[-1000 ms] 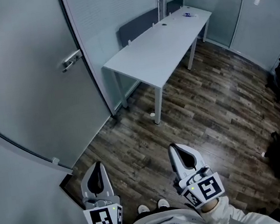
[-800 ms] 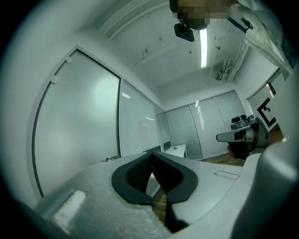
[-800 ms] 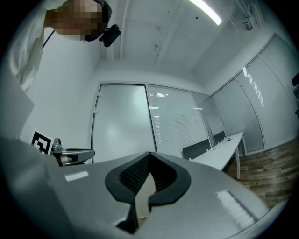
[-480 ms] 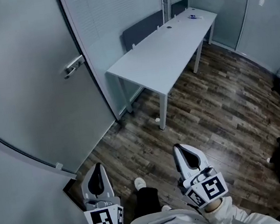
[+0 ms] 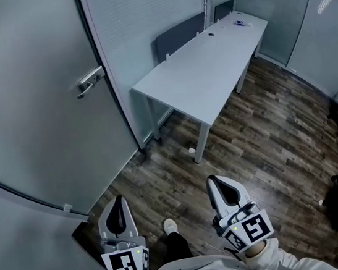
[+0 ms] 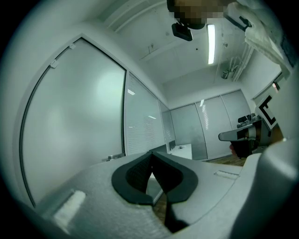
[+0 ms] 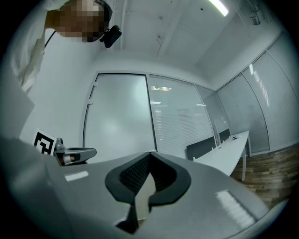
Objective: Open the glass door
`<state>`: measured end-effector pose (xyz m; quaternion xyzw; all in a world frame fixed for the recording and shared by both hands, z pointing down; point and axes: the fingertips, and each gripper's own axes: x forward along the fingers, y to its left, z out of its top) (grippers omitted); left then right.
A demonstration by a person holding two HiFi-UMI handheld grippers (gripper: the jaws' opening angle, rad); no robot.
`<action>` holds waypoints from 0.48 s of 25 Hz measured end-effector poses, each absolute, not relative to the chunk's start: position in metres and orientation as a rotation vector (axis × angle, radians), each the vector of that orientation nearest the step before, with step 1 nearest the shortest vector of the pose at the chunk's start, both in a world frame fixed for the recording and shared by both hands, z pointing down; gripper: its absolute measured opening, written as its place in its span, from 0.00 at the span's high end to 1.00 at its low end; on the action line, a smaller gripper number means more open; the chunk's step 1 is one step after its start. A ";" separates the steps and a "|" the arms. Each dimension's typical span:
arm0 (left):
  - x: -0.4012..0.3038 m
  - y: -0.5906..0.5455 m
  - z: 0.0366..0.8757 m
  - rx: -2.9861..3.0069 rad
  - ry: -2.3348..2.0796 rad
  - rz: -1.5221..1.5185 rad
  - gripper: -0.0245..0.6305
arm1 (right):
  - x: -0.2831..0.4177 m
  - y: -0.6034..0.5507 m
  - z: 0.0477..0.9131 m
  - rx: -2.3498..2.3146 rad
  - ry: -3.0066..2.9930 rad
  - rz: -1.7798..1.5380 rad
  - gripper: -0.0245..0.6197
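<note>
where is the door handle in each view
Head view: door handle at upper left, near the right edge of the glass door.
Left gripper view: small, at lower centre, just left of the left claw.
Right gripper view: not made out; the right claw covers the door's lower part.
Shared landmark: the white table.

You have the frosted glass door point(image 5: 34, 106) on your left: a tall, pale grey panel, upright and closed in its thin dark frame. Its silver metal lever handle point(image 5: 90, 82) sits near the panel's right edge, the lever lying level and pointing across the panel, just beside the blind-covered glass wall.
</note>
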<state>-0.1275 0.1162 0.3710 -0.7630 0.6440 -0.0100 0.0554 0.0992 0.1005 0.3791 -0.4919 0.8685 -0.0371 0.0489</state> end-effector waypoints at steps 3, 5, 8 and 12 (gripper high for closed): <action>-0.147 0.086 0.375 -2.324 1.967 -0.028 0.96 | 0.078 0.070 0.379 -1.492 2.660 -0.113 0.96; -0.158 0.067 0.377 -2.327 1.974 -0.028 0.96 | 0.064 0.050 0.380 -1.485 2.671 -0.119 0.96; -0.175 0.039 0.375 -2.320 1.974 -0.023 0.96 | 0.043 0.016 0.378 -1.467 2.682 -0.116 0.96; -0.201 0.005 0.376 -2.311 1.977 -0.022 0.96 | 0.014 -0.024 0.374 -1.448 2.685 -0.097 0.96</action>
